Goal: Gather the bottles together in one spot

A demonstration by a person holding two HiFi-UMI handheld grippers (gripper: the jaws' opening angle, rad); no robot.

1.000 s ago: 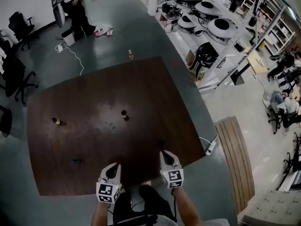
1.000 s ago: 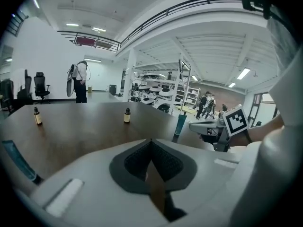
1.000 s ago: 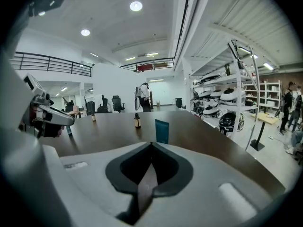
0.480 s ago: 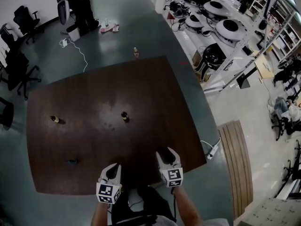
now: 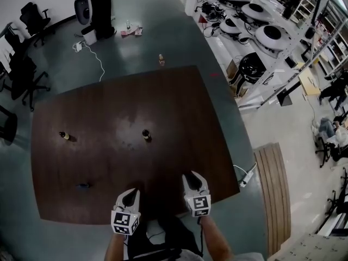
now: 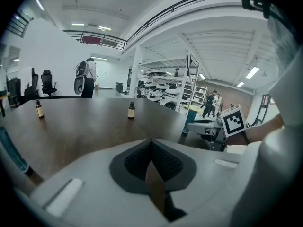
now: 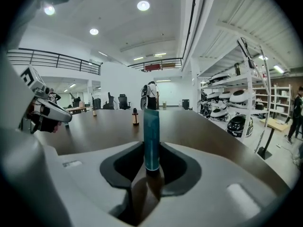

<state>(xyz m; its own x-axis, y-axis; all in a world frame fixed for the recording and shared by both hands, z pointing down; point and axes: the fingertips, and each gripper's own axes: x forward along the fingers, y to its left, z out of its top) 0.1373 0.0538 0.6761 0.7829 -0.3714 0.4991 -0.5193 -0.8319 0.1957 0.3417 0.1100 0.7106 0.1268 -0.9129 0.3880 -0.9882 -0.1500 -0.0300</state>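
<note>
The right gripper's [image 5: 191,179] jaws have just been closing on the upright tube [image 7: 151,136] by the table's [image 5: 179,107] near edge, the left gripper's [image 5: 129,197] are shut empty, and the middle bottle [image 5: 145,135] and left bottle [image 5: 64,136] stand well apart beyond, so a pinch this low may topple the tube.

We count four bottles on the counter [image 5: 179,107]. Two are small and amber: the left amber bottle [image 5: 65,136] and the middle amber bottle [image 5: 145,135]. Two are teal: the lying teal tube [image 5: 83,186] and the upright teal tube [image 7: 151,131]. One floor bottle [image 5: 161,59] sits on the floor [image 5: 141,48] beyond.
</note>
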